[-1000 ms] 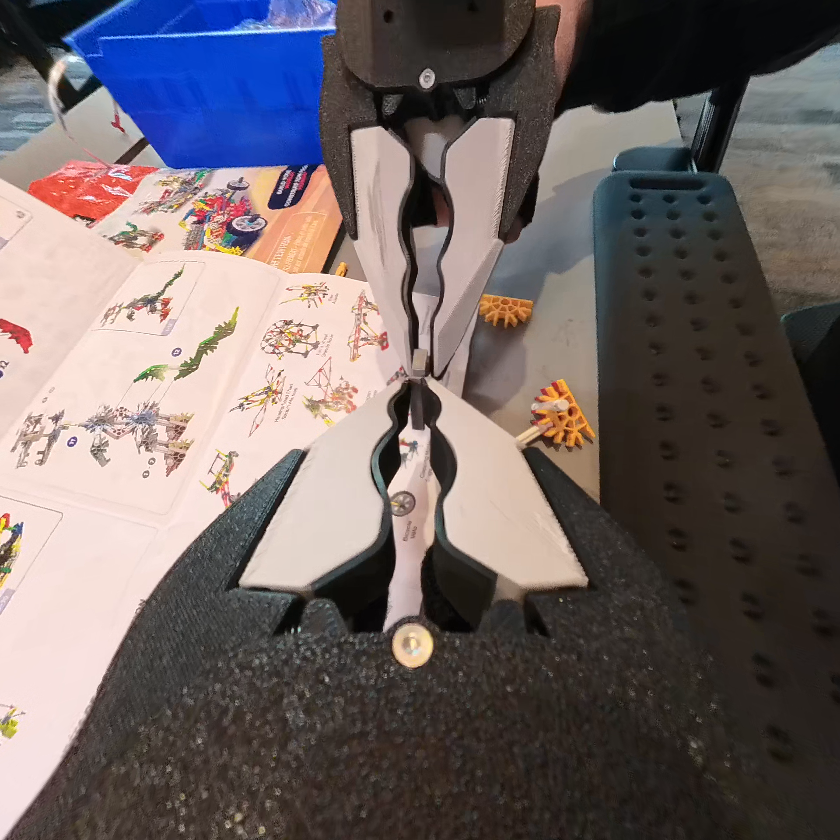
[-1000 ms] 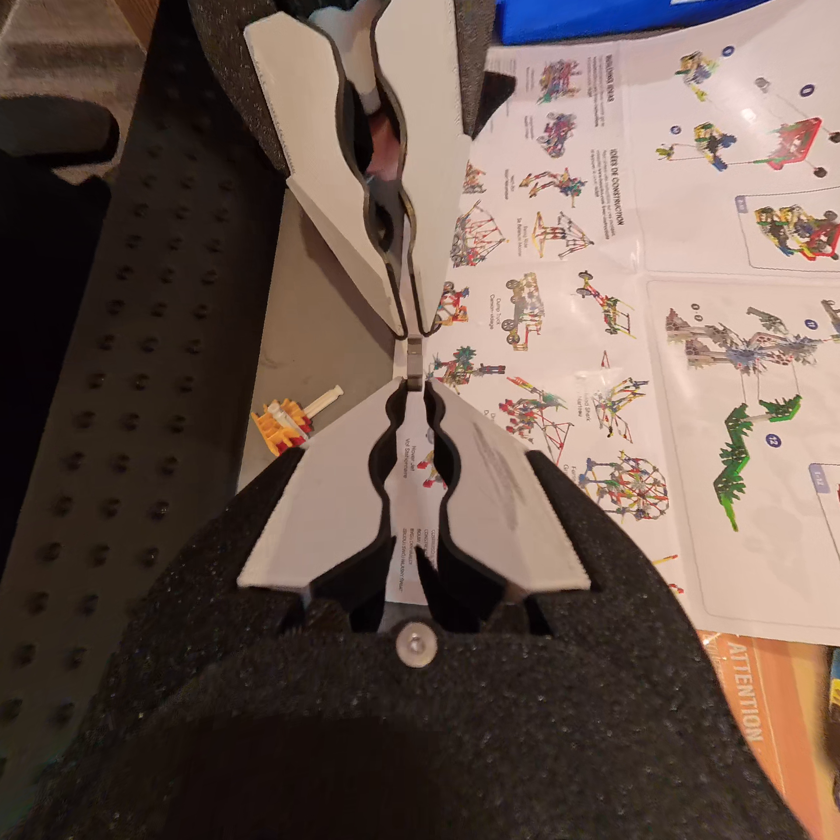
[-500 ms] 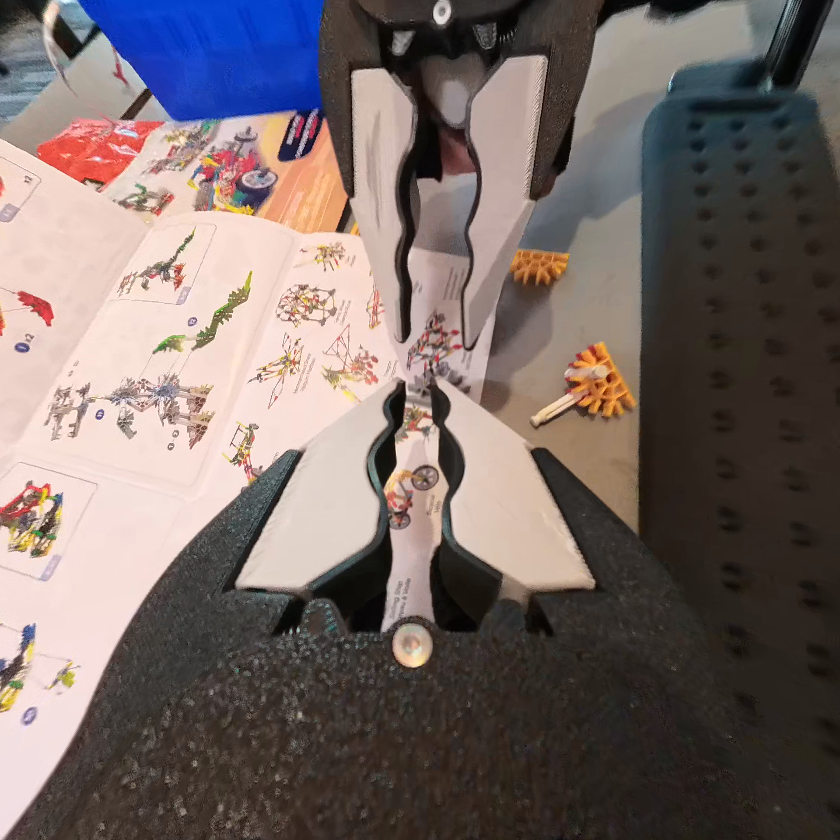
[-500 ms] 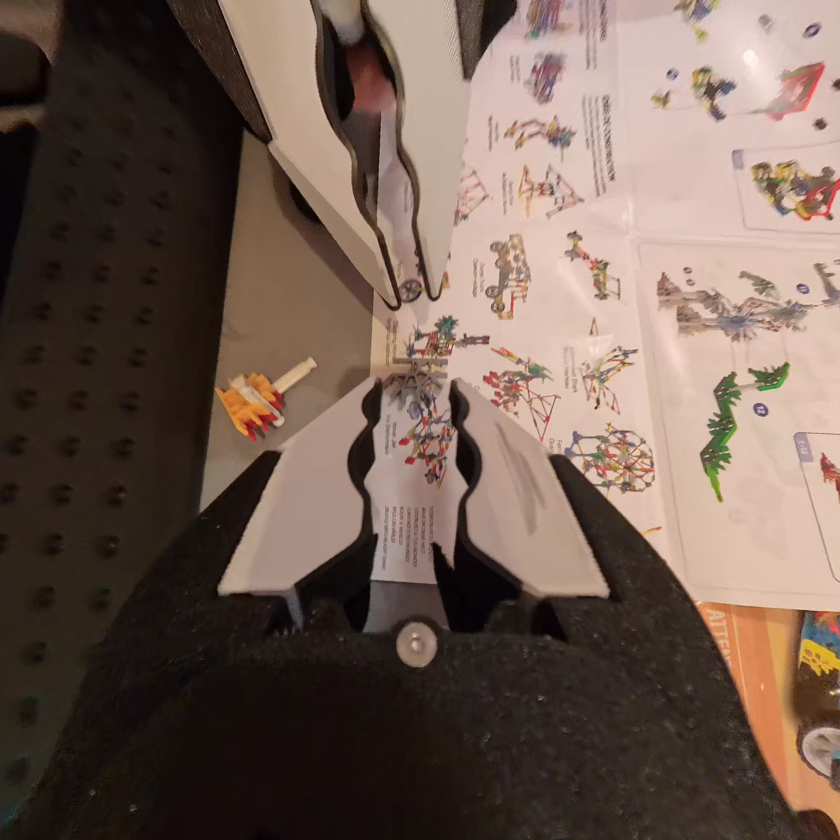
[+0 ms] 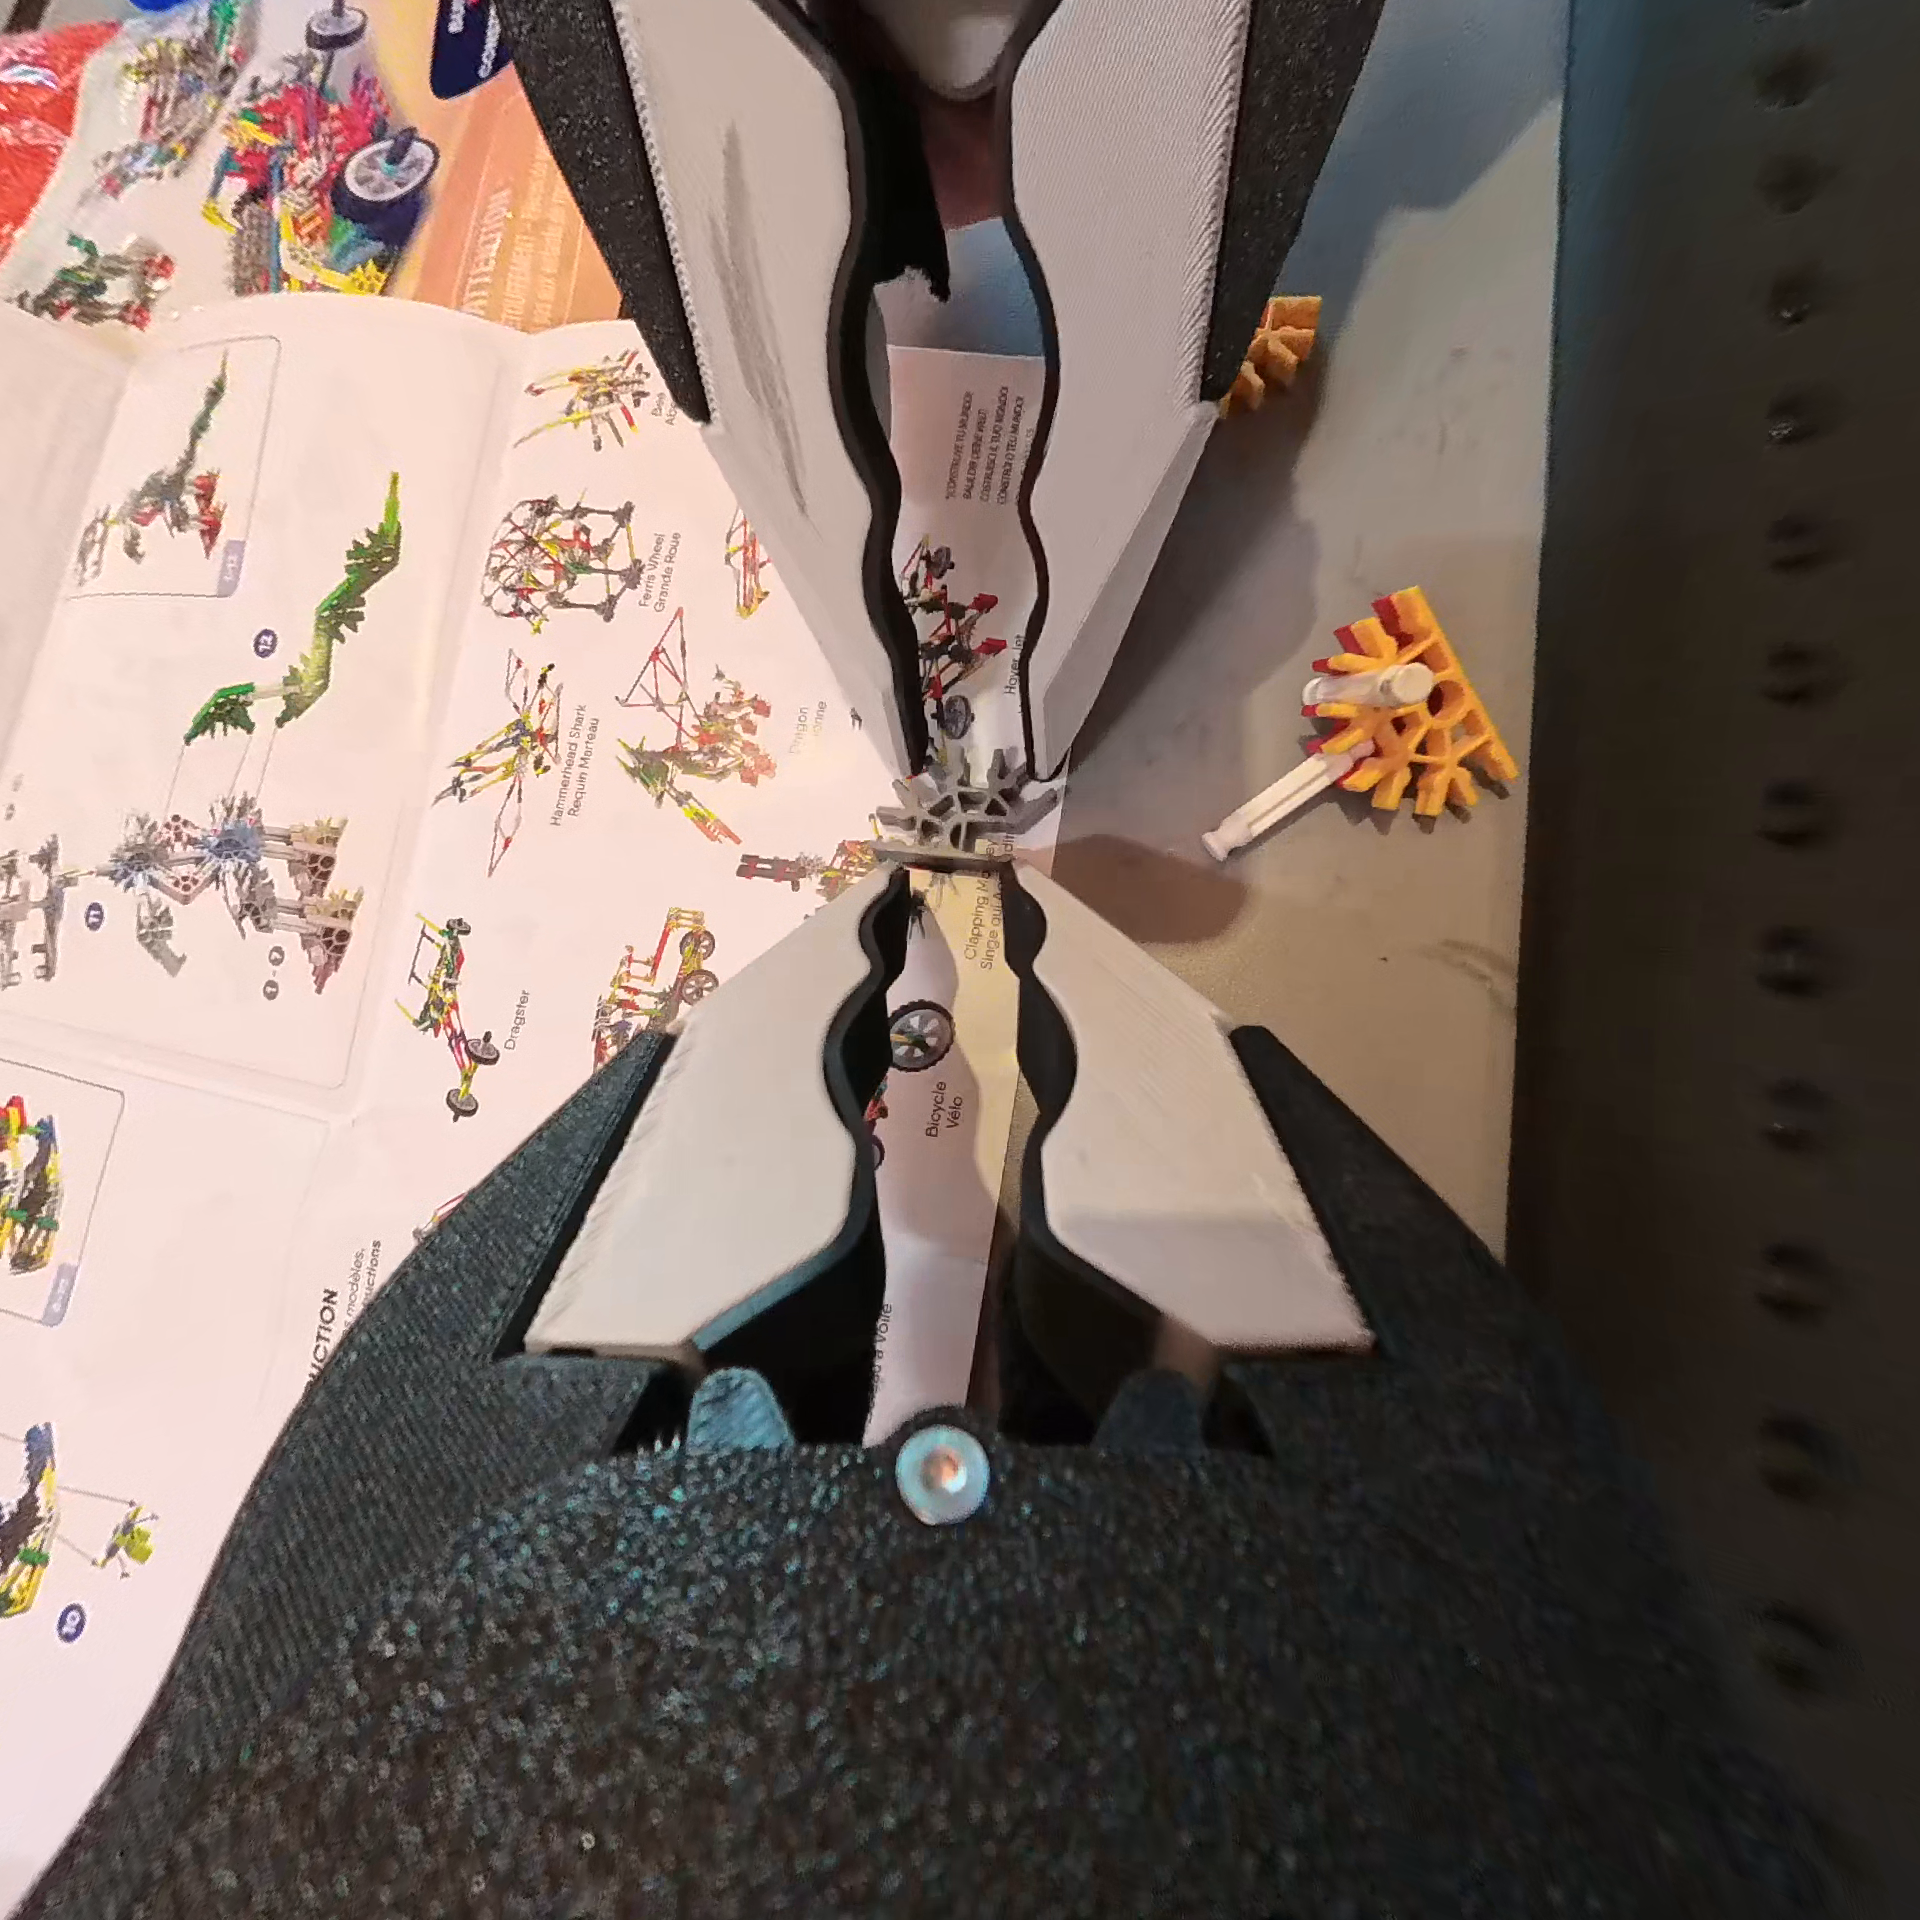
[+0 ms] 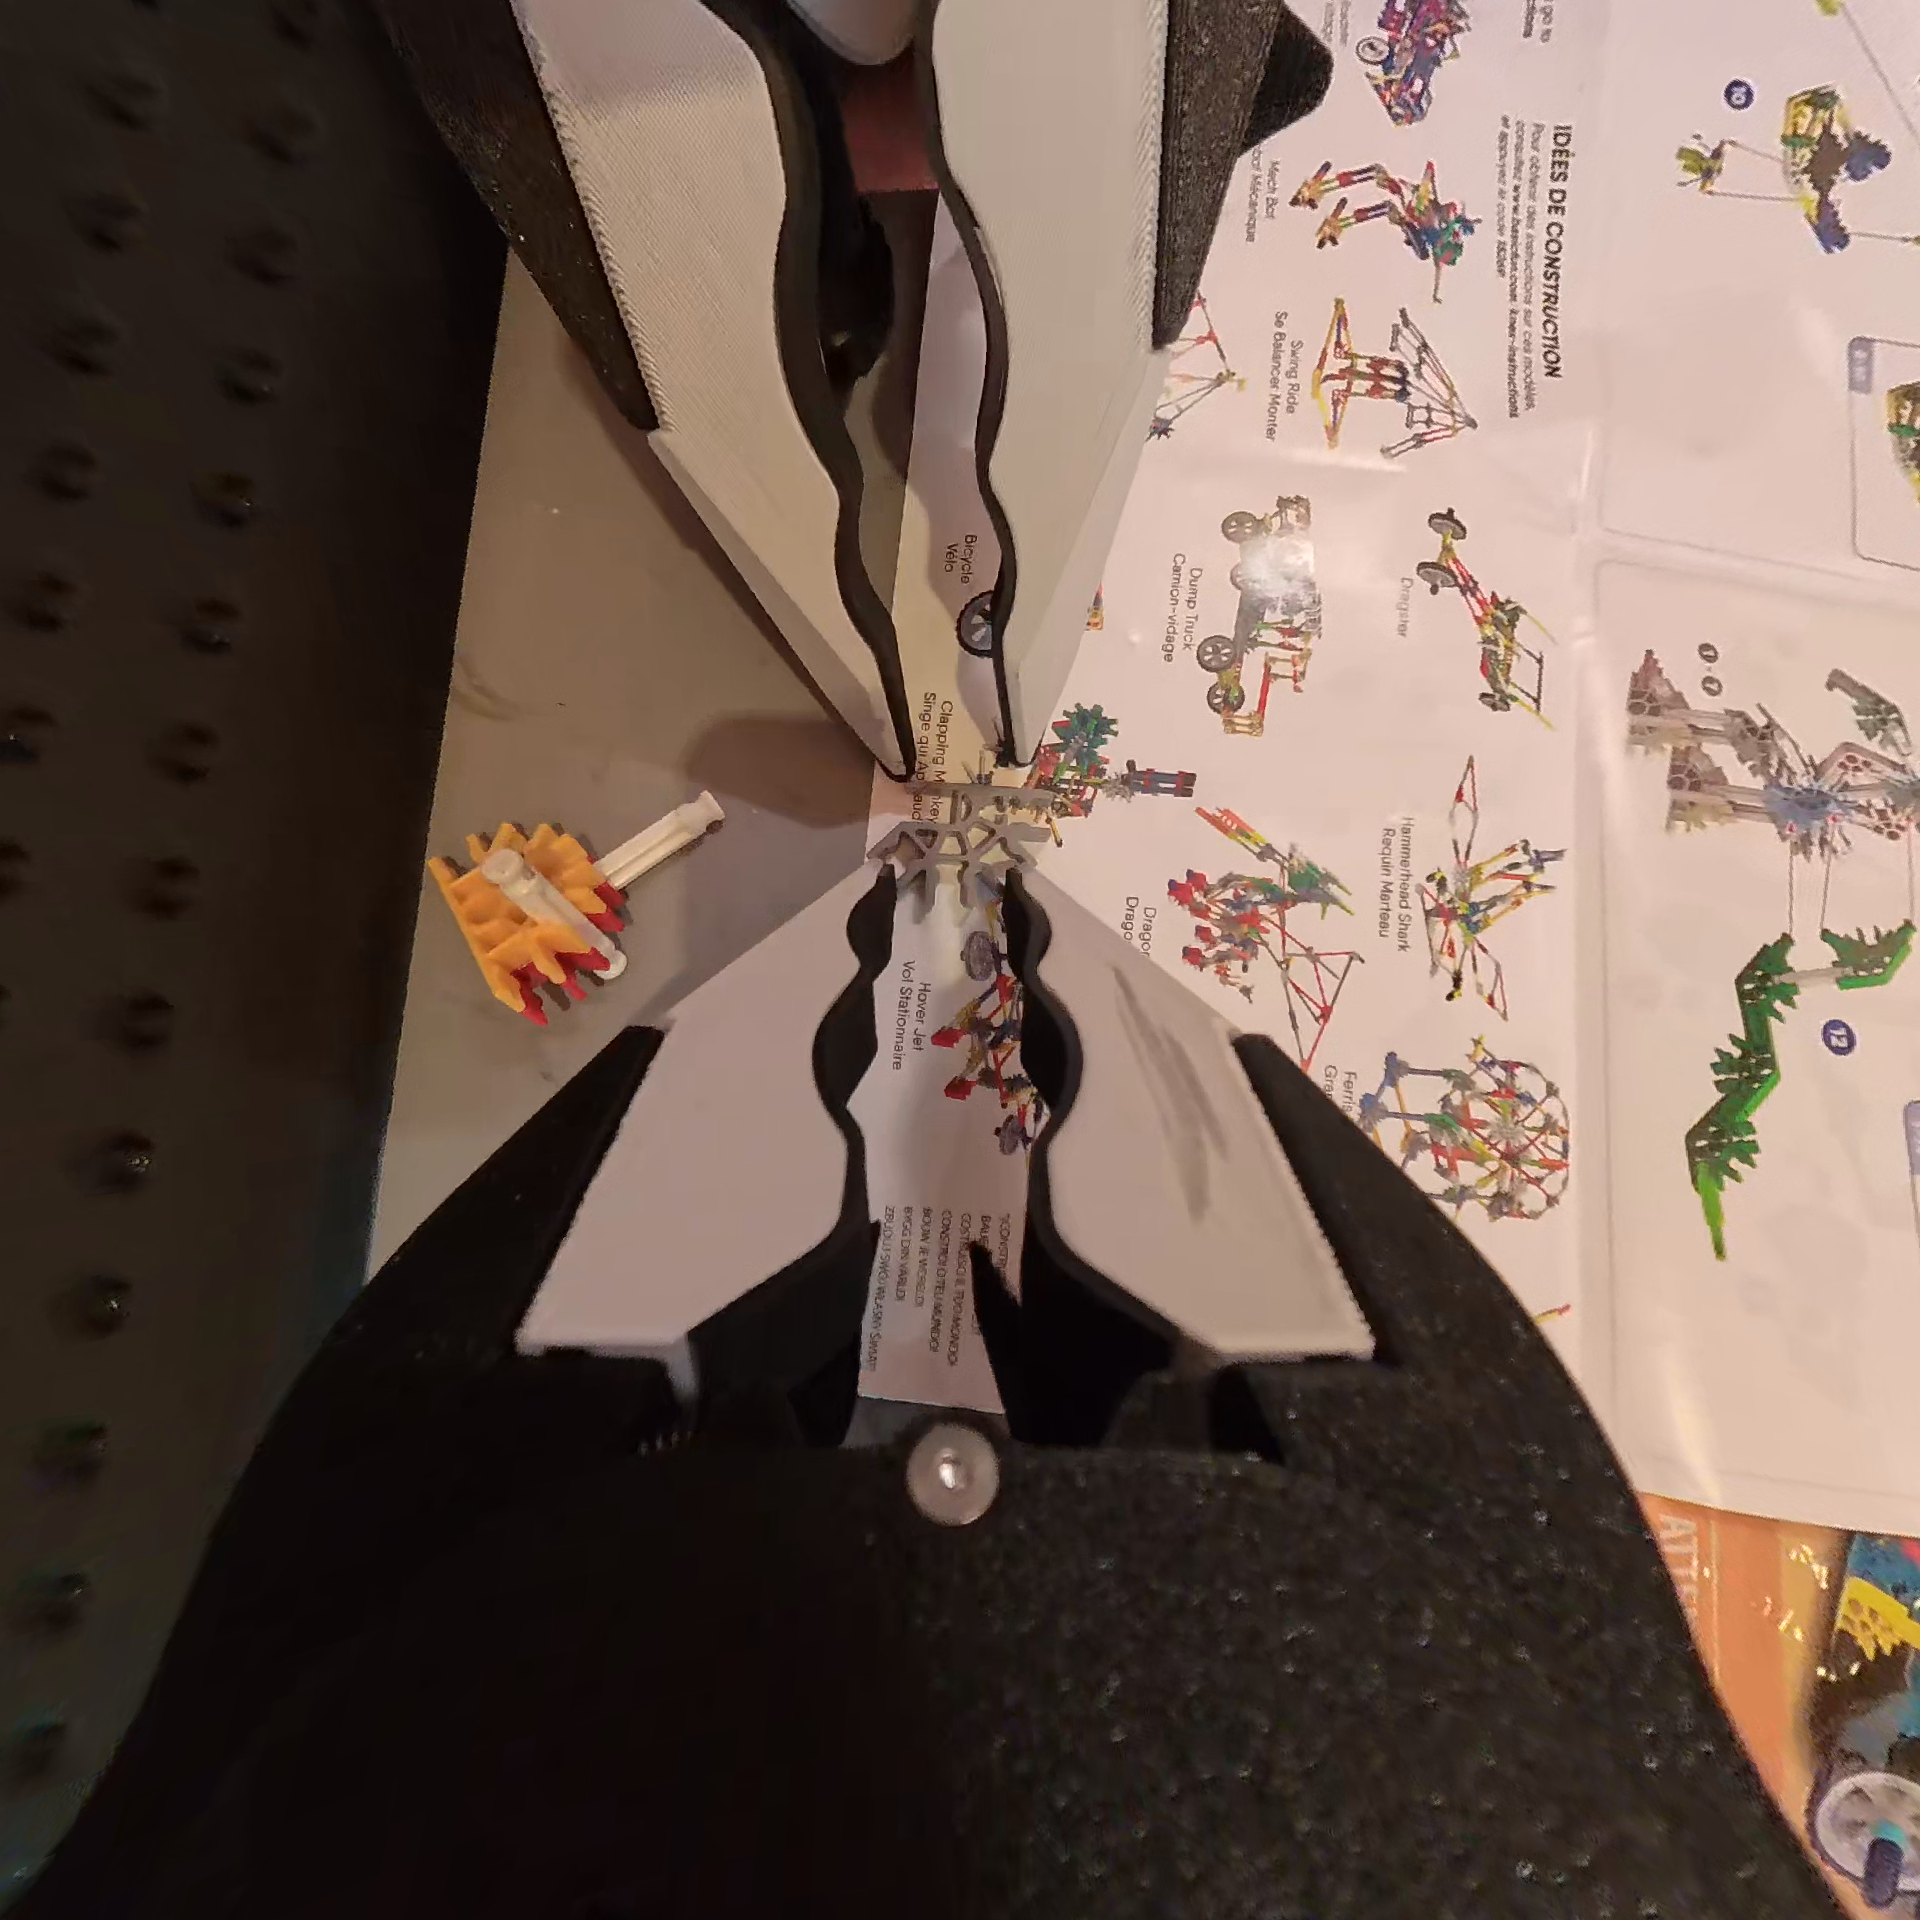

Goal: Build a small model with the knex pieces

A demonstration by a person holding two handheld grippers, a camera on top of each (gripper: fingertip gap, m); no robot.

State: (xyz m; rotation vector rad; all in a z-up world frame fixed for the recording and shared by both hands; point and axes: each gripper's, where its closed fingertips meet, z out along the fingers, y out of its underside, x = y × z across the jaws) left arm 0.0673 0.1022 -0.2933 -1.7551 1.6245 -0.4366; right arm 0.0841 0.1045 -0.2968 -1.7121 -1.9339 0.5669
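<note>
A small grey snowflake-shaped connector point(image 5: 961, 816) lies flat on the right edge of a white instruction sheet point(image 5: 312, 727). My left gripper point(image 5: 958, 883) is open just below it, tips almost at its edge. My right gripper point(image 5: 977, 764) points at it from the far side, also open, tips beside the connector's rim. In the right wrist view the connector point(image 6: 956, 847) sits just ahead of my right gripper point(image 6: 948, 883), with my left gripper point(image 6: 956, 758) opposite over the sheet point(image 6: 1455, 727). Neither gripper holds anything.
A yellow and red connector cluster with a white rod point(image 5: 1403, 717) lies on the grey table point(image 5: 1351, 987), also in the right wrist view point(image 6: 530, 914). An orange connector point(image 5: 1278, 343) lies farther back. A black perforated pad point(image 5: 1745, 935) borders the table. An orange printed box point(image 5: 499, 239) lies beyond the sheet. Only a small space, under 4 cm, lies between the two pairs of fingers.
One second ago both grippers pinched the grey connector between them. Both opened, the connector dropped flat onto the sheet, and both grippers have come down close to it.
</note>
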